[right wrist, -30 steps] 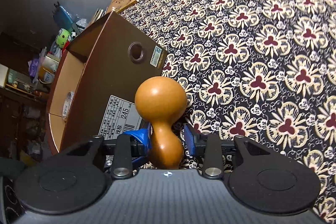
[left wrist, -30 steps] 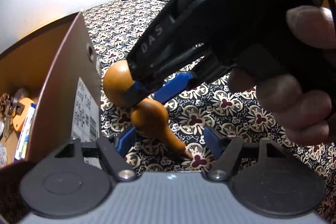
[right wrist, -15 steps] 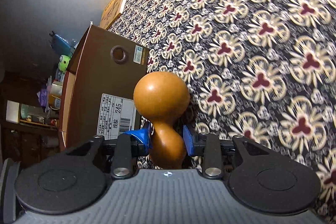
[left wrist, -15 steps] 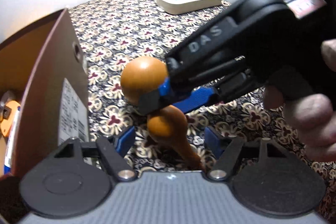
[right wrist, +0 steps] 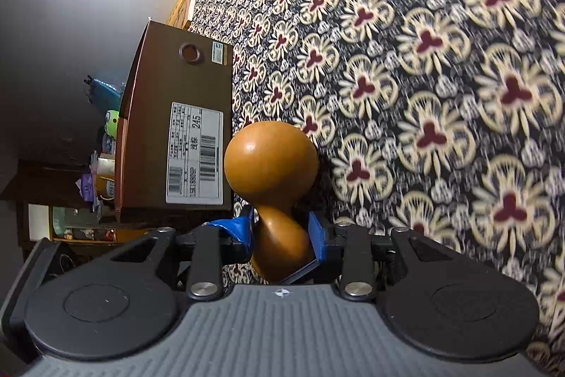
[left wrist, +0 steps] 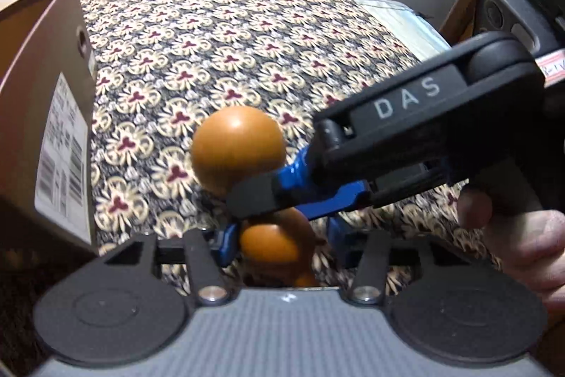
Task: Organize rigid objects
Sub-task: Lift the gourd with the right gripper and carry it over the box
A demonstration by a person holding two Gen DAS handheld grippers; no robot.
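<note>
Now swung away from the brown cardboard shoebox point(right wrist: 176, 129) at frame left: glossy orange gourd-shaped wooden piece point(right wrist: 272, 186), waist pinched by right gripper point(right wrist: 282, 235); left gripper point(left wrist: 279, 242) seemingly unclamped, straddling its lower bulb — possibly a handover.

Black plastic left gripper point(left wrist: 280, 244) with blue fingers point(left wrist: 226, 244), two round black discs behind them, silver screws at the link arms and a ribbed grey housing nearest the lens. Same build on the right gripper point(right wrist: 282, 235): blue finger pads point(right wrist: 243, 230), black links, silver screws. "DAS" in pale letters along its black side, a green light farther back.
</note>
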